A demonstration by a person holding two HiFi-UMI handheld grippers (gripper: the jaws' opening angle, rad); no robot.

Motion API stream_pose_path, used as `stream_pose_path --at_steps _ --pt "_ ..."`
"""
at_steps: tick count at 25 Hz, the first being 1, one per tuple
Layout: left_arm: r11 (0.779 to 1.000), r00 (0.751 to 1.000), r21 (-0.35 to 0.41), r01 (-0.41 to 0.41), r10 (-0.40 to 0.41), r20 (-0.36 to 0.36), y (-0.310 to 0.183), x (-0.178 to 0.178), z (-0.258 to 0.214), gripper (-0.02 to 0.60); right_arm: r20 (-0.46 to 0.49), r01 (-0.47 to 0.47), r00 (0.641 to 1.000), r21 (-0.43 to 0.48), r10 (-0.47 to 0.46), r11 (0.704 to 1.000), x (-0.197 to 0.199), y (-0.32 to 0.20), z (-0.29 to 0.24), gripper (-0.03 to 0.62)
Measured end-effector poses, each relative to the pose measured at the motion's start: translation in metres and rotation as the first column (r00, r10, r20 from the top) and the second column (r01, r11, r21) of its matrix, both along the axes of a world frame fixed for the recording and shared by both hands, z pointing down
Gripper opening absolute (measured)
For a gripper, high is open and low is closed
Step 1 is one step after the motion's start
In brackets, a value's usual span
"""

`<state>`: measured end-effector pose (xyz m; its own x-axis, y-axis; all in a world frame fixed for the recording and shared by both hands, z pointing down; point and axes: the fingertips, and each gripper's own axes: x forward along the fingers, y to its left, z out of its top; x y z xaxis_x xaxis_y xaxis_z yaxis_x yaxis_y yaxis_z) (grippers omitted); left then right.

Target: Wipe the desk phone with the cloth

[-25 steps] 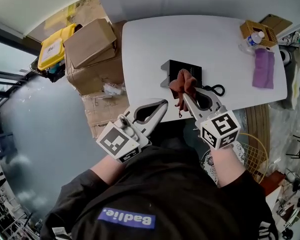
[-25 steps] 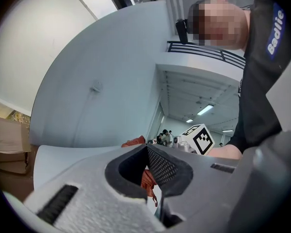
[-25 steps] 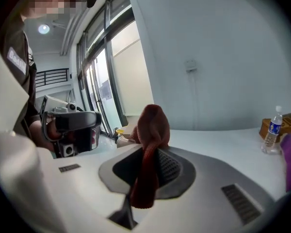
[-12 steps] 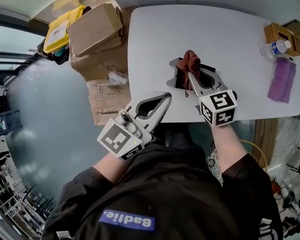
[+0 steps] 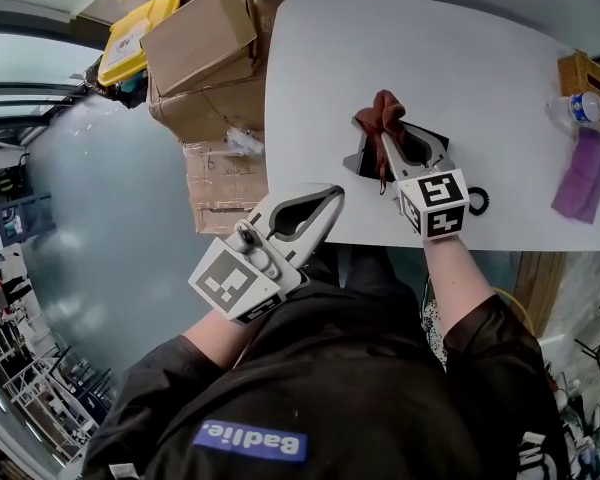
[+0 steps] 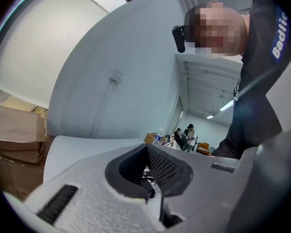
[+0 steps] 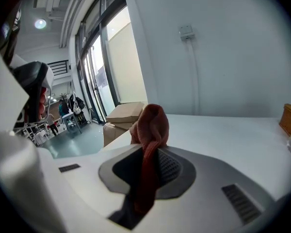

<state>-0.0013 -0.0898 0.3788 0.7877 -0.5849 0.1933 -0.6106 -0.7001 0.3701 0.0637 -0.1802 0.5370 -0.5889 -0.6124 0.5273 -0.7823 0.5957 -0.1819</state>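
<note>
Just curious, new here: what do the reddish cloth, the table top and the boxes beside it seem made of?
The cloth looks like soft matte fabric: it bunches and droops in folds where the right tool pinches it. The table top is smooth, plain white, probably laminate, though I can't be sure. The boxes look like plain brown cardboard, given the folded flaps.

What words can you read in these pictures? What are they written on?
"Badlie." on a blue patch on the person's dark top; it appears upside down in the head view.
The white label on the yellow box is too small to read.
The label on the water bottle is too small to read.
Nothing else can be read.
</note>
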Motion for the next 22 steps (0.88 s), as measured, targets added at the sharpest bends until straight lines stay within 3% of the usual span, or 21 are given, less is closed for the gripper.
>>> stream_pose_path --at_steps 18,22 --pt "0.999 0.998 -0.003 -0.044 0.044 0.040 0.005 0.068 0.007 0.009 -0.035 -0.117 0.993 -0.068 0.114 0.991 0.121 0.022 0.056 0.070" --pt "0.999 0.998 0.016 -0.047 0.047 0.034 0.014 0.065 -0.002 0.009 -0.085 -0.144 0.987 -0.081 0.137 0.986 0.138 0.026 0.066 0.069"
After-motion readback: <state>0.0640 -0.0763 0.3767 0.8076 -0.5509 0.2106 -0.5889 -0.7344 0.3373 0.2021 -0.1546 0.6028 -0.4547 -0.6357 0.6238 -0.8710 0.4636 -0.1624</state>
